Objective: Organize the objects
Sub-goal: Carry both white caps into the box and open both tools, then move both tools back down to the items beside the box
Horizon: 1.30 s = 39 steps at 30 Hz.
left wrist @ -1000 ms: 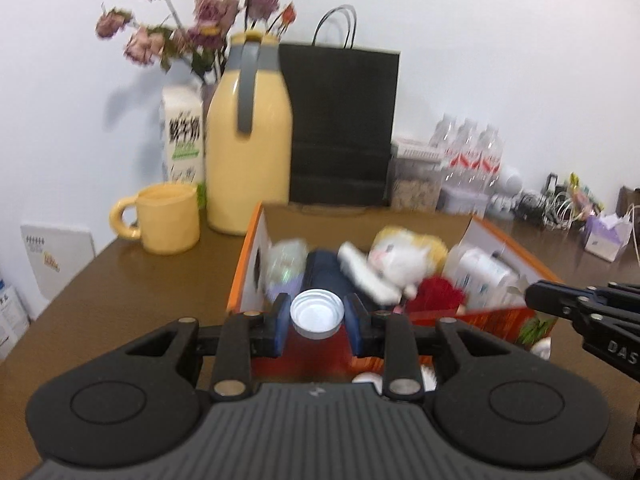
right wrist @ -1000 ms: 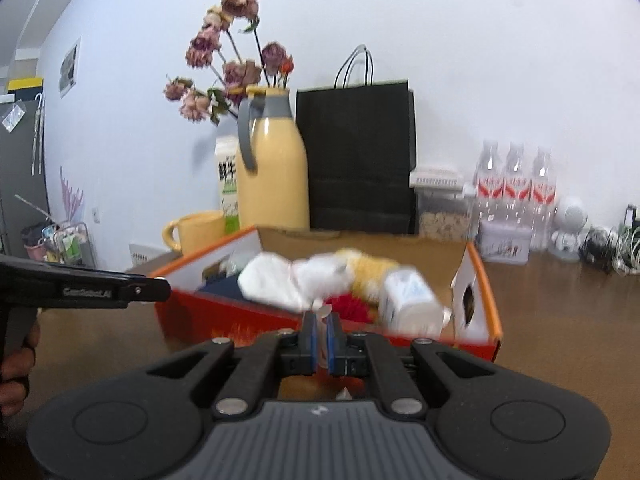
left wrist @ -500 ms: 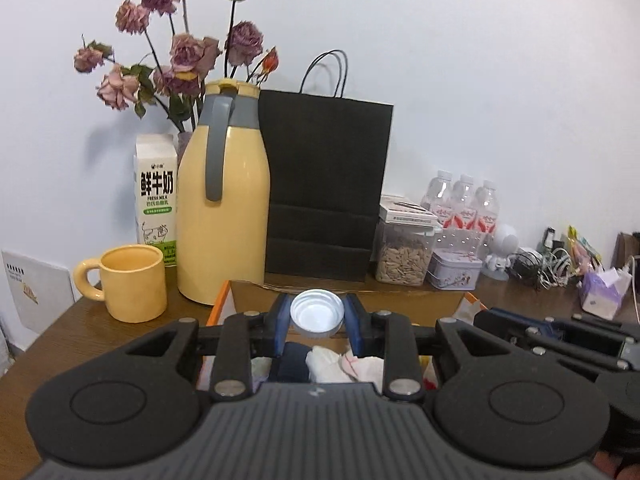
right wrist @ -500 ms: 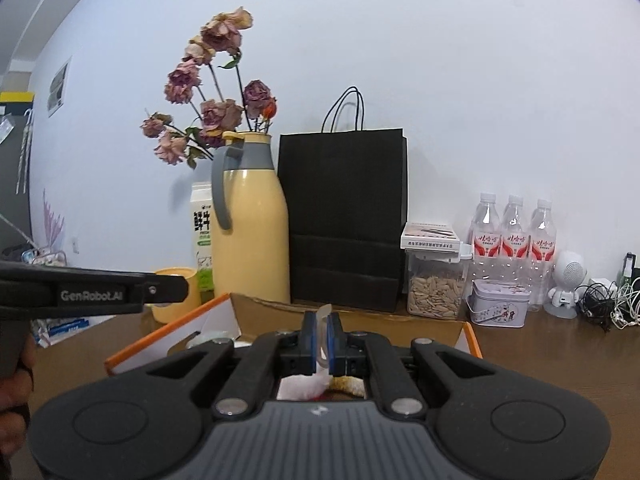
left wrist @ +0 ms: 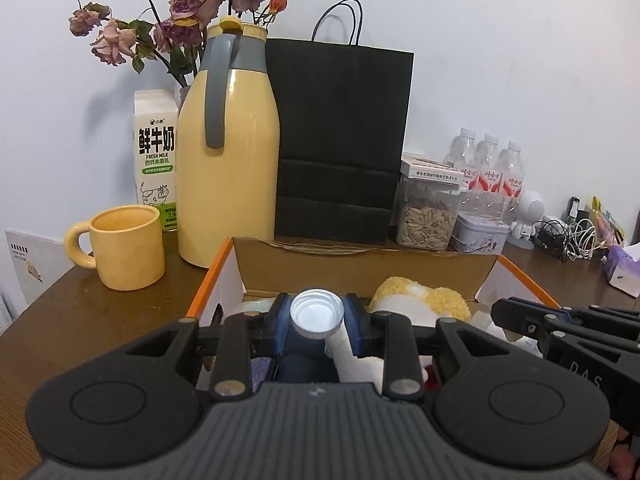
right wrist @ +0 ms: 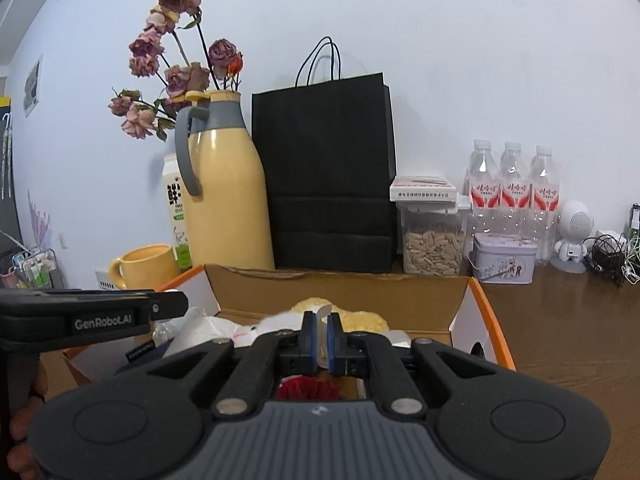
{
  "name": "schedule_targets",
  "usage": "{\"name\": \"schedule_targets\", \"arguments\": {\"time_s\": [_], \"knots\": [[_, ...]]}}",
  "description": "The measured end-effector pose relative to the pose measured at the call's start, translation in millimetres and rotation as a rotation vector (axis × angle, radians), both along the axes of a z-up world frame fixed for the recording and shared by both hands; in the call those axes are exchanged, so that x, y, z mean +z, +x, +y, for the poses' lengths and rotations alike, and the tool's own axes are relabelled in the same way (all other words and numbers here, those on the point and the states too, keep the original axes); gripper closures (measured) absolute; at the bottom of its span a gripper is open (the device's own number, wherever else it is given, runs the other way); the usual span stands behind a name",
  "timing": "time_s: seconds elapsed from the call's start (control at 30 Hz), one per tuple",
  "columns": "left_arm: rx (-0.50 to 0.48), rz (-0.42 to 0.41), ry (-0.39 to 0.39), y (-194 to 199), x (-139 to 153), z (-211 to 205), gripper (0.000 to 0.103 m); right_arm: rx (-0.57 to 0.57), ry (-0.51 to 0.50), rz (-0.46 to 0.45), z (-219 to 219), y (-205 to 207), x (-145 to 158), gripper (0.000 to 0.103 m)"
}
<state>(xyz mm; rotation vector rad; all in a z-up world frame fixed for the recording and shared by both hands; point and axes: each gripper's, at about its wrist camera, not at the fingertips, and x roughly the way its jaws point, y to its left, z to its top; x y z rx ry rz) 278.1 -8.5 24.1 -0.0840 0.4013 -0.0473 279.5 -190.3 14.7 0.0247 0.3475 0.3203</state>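
Bottle cap [left wrist: 317,314], silvery white, ridged rim, hollow side facing the camera: clamped between the blue pads of the left hand-held gripper [left wrist: 317,320], held above the near part of the open cardboard box [left wrist: 360,270]. Thin pale translucent piece [right wrist: 322,330], kind not discernible: pinched between the blue pads of the right hand-held gripper [right wrist: 320,340], jaws nearly together, likewise over the box. Box: orange outside, brown flaps, on the brown counter [left wrist: 80,320]; inside, a yellow-and-white plush toy [left wrist: 420,300], a dark blue item [left wrist: 302,364] directly below the cap, white soft items, a red fuzzy item [right wrist: 308,390] at the near wall. Behind the box, left to right: yellow mug [left wrist: 124,246], milk carton [left wrist: 155,156], tall yellow thermos jug [left wrist: 228,152] with grey handle, dried roses [left wrist: 180,4] behind the jug, black paper bag [left wrist: 340,140], clear container of seeds [left wrist: 426,218] with a flat box on its lid, small tin [left wrist: 482,234], three water bottles [left wrist: 490,168], small white robot figure [right wrist: 574,236], tangle of cables [left wrist: 568,236]. Tissue pack [left wrist: 624,266] at the far right edge of the counter. White wall behind all.
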Motion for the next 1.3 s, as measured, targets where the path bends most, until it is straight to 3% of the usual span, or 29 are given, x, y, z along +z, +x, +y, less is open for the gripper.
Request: {"name": "schedule_targets", "arguments": {"time_s": [0.17,0.23,0.3,0.37,0.43,0.47,0.53,0.8,1.0,1.3], "knots": [[-0.013,-0.007,-0.003,-2.2,0.2,0.1,0.073,-0.002,-0.009,0.005,0.9,-1.8,-0.6,0.098],[-0.015,-0.016,-0.006,-3.6,1.0,0.3,0.069,-0.008,-0.015,0.013,1.0,-2.1,-0.8,0.093],[-0.018,-0.025,-0.011,-5.5,1.4,1.1,0.046,-0.021,-0.019,0.025,0.6,-1.7,-2.0,0.088],[-0.013,-0.037,-0.013,-7.4,1.6,1.6,0.028,-0.035,-0.015,0.032,-1.0,-1.0,-3.6,0.064],[-0.004,-0.048,-0.016,-8.5,2.5,2.3,0.008,-0.054,-0.009,0.027,-2.9,-1.0,-3.9,0.021],[0.003,-0.056,-0.02,-9.0,2.8,2.6,0.0,-0.062,-0.007,0.021,-3.5,-1.5,-3.5,0.014],[0.013,-0.065,-0.025,-10.2,3.0,3.0,0.0,-0.069,-0.001,0.016,-4.4,-1.8,-3.2,0.0],[0.024,-0.051,-0.032,-7.5,2.3,4.6,0.0,-0.082,0.0,0.038,-7.3,1.8,-6.3,0.0],[0.015,-0.049,-0.045,-9.8,9.8,5.9,0.0,-0.088,0.002,0.005,-9.6,-4.3,4.2,0.0],[-0.03,-0.057,-0.004,-54.3,29.0,12.0,0.0,-0.051,-0.051,-0.042,-23.4,-56.7,30.6,0.0]]}}
